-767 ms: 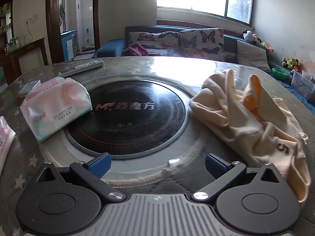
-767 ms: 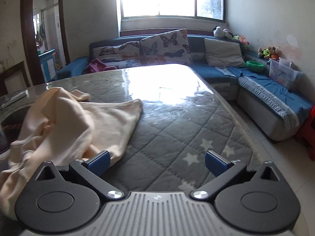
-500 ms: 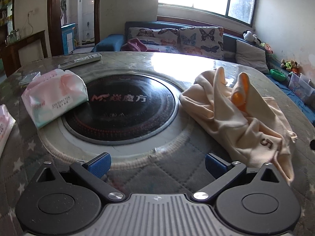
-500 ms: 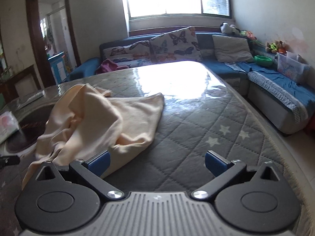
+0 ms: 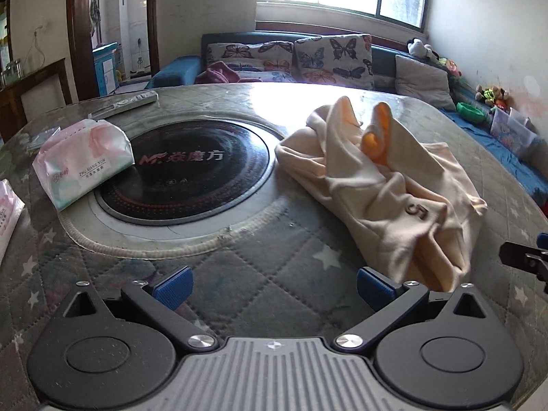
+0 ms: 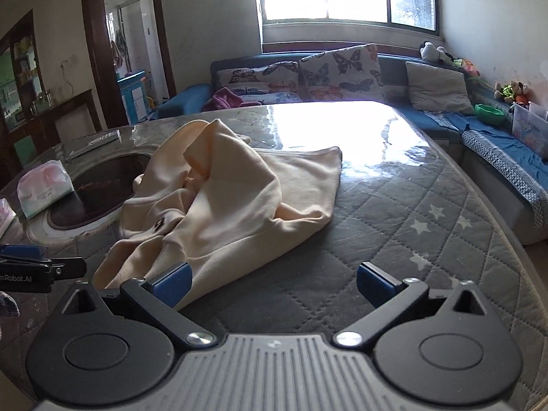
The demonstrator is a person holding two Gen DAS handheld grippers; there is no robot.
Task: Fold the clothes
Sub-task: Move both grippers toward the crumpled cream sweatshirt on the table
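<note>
A crumpled cream garment [image 5: 383, 185] with an orange inner part and a "5" mark lies on the grey quilted table [image 5: 260, 274]. It also shows in the right wrist view [image 6: 219, 205]. My left gripper [image 5: 274, 287] is open and empty, above the table just left of the garment's near end. My right gripper [image 6: 274, 282] is open and empty, its left finger close to the garment's near edge. The right gripper's tip shows at the right edge of the left wrist view [image 5: 524, 260]; the left gripper shows at the left edge of the right wrist view [image 6: 34, 267].
A round black induction plate [image 5: 191, 171] is set in the table's middle. A tissue pack [image 5: 82, 161] lies on its left rim, another pack [image 5: 8, 212] at the far left, a remote [image 5: 123, 102] behind. A blue sofa [image 6: 496, 144] stands beyond the table.
Both grippers have drawn back toward the table's near edge and risen a little. More of the garment and table shows now. The garment has not moved.
</note>
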